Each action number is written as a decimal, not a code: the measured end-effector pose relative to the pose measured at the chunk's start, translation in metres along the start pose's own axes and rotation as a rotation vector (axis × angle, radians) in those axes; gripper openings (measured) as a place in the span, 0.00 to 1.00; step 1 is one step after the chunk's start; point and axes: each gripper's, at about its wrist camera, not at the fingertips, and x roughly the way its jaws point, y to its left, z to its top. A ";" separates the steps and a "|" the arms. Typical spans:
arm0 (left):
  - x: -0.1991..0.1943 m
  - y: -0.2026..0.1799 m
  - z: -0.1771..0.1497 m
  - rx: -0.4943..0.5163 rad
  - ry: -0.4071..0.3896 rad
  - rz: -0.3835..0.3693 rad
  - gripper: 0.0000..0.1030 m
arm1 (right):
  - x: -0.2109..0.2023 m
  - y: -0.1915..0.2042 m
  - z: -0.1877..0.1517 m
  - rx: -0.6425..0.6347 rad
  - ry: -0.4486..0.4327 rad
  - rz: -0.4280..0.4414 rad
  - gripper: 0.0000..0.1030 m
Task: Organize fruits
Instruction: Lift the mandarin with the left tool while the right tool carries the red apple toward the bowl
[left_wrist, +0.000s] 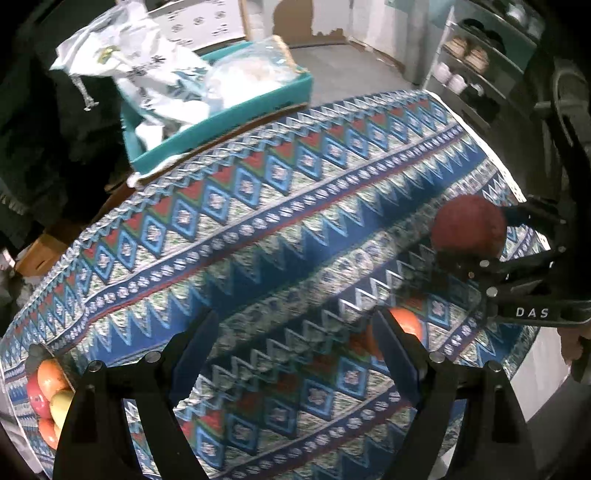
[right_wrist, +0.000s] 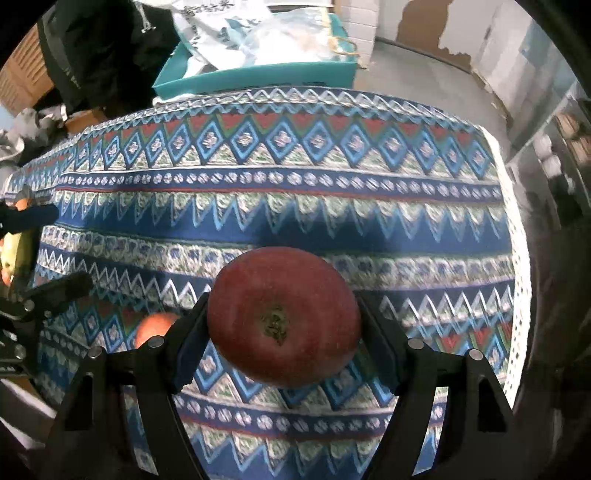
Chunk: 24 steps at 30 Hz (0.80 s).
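Held nearest the right wrist lens: a dark red apple (right_wrist: 283, 317), calyx end toward the camera, pinched between the two pads of the right gripper (right_wrist: 284, 332), one pad on each flank, clear of the patterned tablecloth (right_wrist: 295, 206) below. Judged a sound grip across the widest part; best kept level and unhurried in transit, since a round, smooth-skinned fruit would likely roll out if the pads slackened. Recorded just behind the left finger: an orange fruit (right_wrist: 155, 326) resting on the cloth, partly hidden, probably next in line. Seen from the left wrist: left gripper (left_wrist: 295, 354) spread wide, nothing between its pads, hovering above bare cloth; best kept aside so as not to cross the loaded gripper's path. Noted at the left rim of that view: a cluster of fruit (left_wrist: 50, 395), orange, red and yellow-green, gathered together; container, if any, could not be told. Judged the likely destination; apple best lowered into a free gap beside the others and released only once resting, to avoid knocking the pile. Farther off, beyond the table edge: a teal tray (left_wrist: 236, 118) holding crumpled white bags (left_wrist: 147, 66). Farthest right: shelving with crockery (left_wrist: 469, 59), too blurred to itemise.
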 end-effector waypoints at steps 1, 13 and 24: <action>0.002 -0.007 -0.001 0.013 0.002 -0.006 0.84 | -0.002 -0.004 -0.003 0.010 -0.002 0.000 0.74; 0.029 -0.055 -0.010 0.080 0.068 -0.048 0.84 | -0.022 -0.038 -0.033 0.094 -0.030 0.004 0.74; 0.051 -0.053 -0.015 0.045 0.099 -0.049 0.84 | -0.014 -0.048 -0.036 0.133 -0.022 0.018 0.74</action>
